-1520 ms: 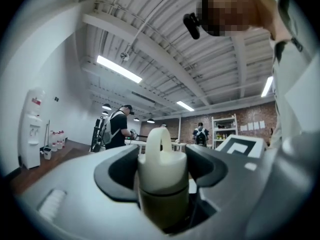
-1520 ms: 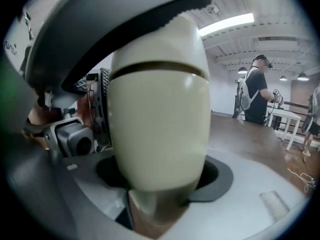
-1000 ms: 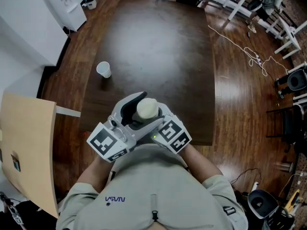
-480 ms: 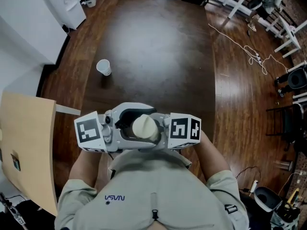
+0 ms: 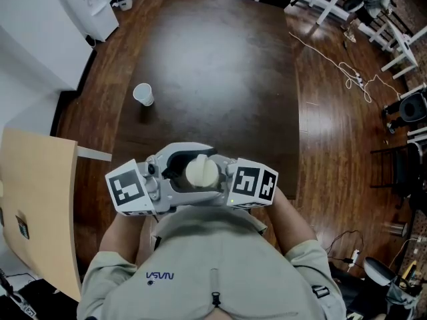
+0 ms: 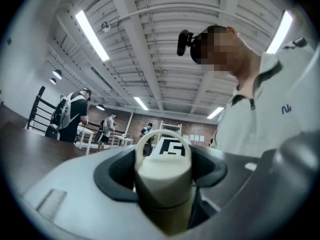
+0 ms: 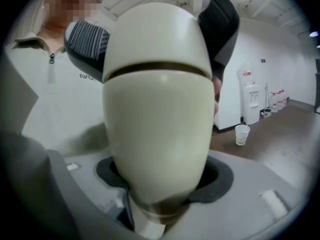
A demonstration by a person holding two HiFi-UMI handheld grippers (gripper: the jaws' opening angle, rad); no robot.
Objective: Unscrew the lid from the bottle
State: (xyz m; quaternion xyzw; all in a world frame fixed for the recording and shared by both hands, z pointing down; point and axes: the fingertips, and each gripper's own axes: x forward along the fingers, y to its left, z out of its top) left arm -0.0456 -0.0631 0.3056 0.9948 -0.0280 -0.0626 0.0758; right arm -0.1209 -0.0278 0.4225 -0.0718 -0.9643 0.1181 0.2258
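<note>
A cream bottle point(image 5: 201, 172) is held in the air close to the person's chest, above the near edge of the dark table point(image 5: 213, 65). My left gripper point(image 5: 181, 170) comes in from the left and is shut on the bottle's lid point(image 6: 162, 176), whose loop handle stands up in the left gripper view. Its jaws have just been closing with the lid between them. My right gripper point(image 5: 215, 179) comes in from the right and is shut on the bottle's body point(image 7: 157, 114), near its base. In the right gripper view the left gripper's dark pads point(image 7: 220, 19) sit at the bottle's far end.
A white paper cup point(image 5: 143, 95) stands on the table's left edge and also shows in the right gripper view as a paper cup point(image 7: 242, 134). A beige chair point(image 5: 37, 205) is at the near left. A white dispenser point(image 5: 87, 5) stands at the far left; cables point(image 5: 340, 65) lie on the floor.
Both grippers have swung apart, so their marker cubes now sit level to the bottle's left and right. The bottle has shifted slightly toward the person. Over the last half second almost nothing moved.
</note>
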